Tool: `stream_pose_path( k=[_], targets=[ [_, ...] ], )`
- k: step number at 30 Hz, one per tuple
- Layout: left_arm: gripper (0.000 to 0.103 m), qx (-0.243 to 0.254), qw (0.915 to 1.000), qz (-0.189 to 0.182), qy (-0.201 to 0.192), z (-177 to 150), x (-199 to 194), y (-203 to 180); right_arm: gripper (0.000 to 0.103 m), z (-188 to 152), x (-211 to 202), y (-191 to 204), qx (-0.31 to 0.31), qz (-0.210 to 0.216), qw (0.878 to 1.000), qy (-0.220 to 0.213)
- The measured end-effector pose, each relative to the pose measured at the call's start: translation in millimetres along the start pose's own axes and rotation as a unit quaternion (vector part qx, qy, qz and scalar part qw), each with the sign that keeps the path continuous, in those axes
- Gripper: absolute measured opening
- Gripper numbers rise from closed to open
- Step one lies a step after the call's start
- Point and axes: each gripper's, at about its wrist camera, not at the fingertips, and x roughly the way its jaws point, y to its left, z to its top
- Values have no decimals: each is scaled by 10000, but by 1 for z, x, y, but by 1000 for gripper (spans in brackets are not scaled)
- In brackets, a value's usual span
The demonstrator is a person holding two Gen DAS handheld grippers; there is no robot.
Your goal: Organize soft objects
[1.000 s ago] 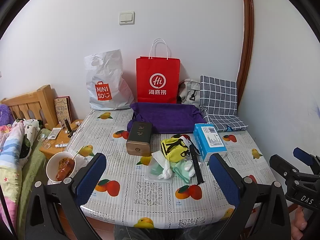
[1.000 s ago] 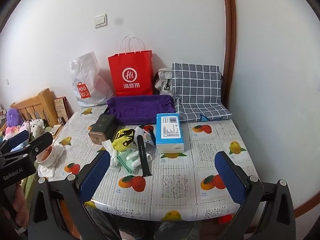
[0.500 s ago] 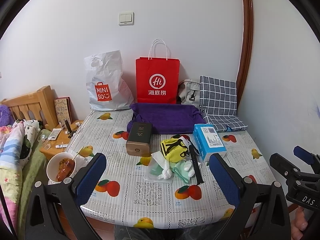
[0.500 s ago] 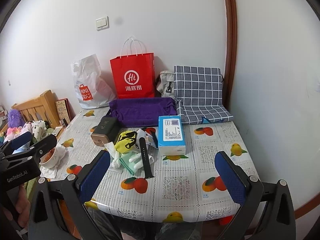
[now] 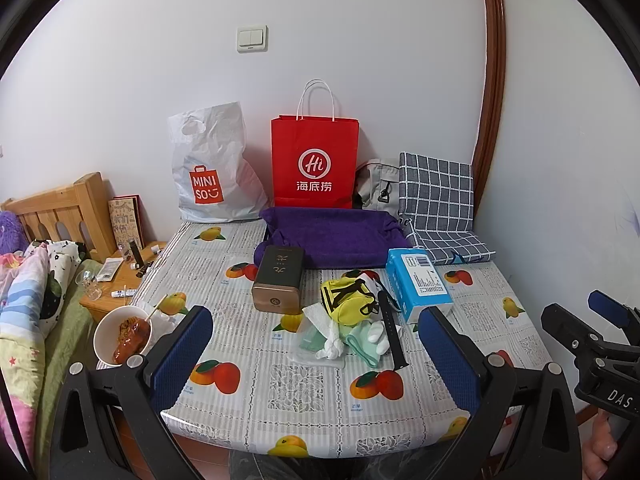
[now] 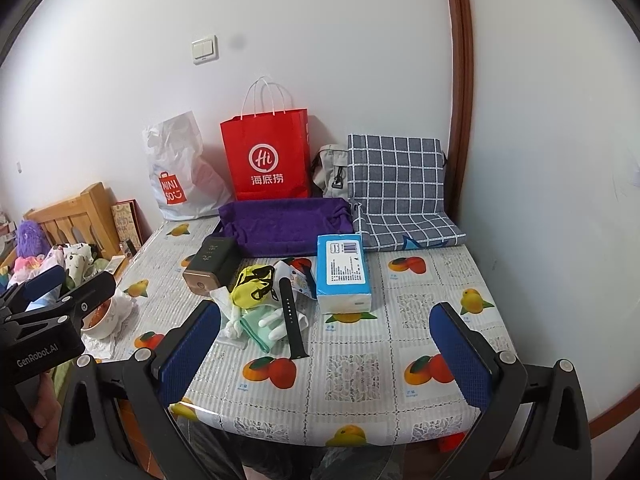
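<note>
A: Started yet?

B: No. My left claw [image 5: 316,354] and right claw [image 6: 324,350] are wide, empty. The soft pile [image 5: 352,320] sits mid-frame on the desk [image 5: 320,400]. Next I reach in, grab one

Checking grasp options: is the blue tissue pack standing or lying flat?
Lying flat: the blue tissue pack rests on its broad face, label up.

R gripper [image 6: 324,344] shifted slightly; view tilted.
</note>
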Motion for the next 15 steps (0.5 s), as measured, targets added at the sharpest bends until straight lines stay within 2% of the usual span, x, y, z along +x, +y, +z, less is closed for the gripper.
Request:
stream_pose_path(
  k=[15],
  targets=[
    [103, -1, 10000, 11, -6, 0, 0, -1, 103, 0, 1, 0, 7, 20, 10000, -5]
  ],
)
